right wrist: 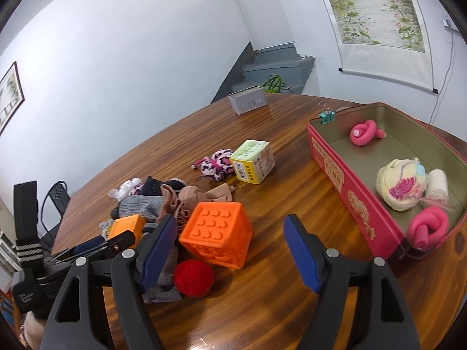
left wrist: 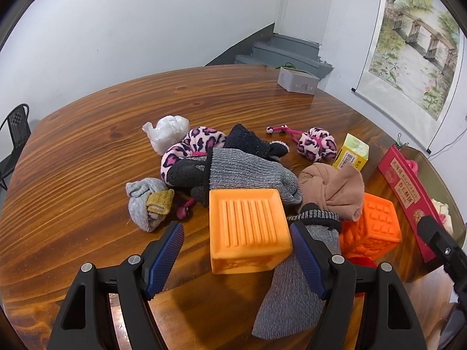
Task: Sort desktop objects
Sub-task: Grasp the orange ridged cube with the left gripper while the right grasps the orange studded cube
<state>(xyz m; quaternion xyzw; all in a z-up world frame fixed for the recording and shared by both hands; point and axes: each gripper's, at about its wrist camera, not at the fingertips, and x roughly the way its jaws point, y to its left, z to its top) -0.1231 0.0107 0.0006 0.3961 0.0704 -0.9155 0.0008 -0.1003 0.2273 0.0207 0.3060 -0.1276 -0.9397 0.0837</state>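
Observation:
My left gripper [left wrist: 238, 229] is open, its blue pads on either side of a light orange ridged cube [left wrist: 248, 229] without clamping it. The cube rests on a grey sock [left wrist: 292, 288] in a pile of socks [left wrist: 242, 163] and leopard-print ties. A darker orange studded cube [left wrist: 370, 227] lies to the right; it also shows in the right wrist view [right wrist: 217, 233], beside a red pom-pom [right wrist: 193, 273]. My right gripper [right wrist: 230, 242] is open and empty above the table, right of that cube. A red tin [right wrist: 335, 172] holds pink foam knots and a cream ball.
A yellow-green carton [right wrist: 253, 161] and a leopard-print bundle [right wrist: 214, 165] lie mid-table. A white plastic bag [left wrist: 169, 132] sits behind the pile. A grey box [right wrist: 247, 99] stands at the table's far edge. A teal binder clip [right wrist: 327, 115] lies by the tin's far corner.

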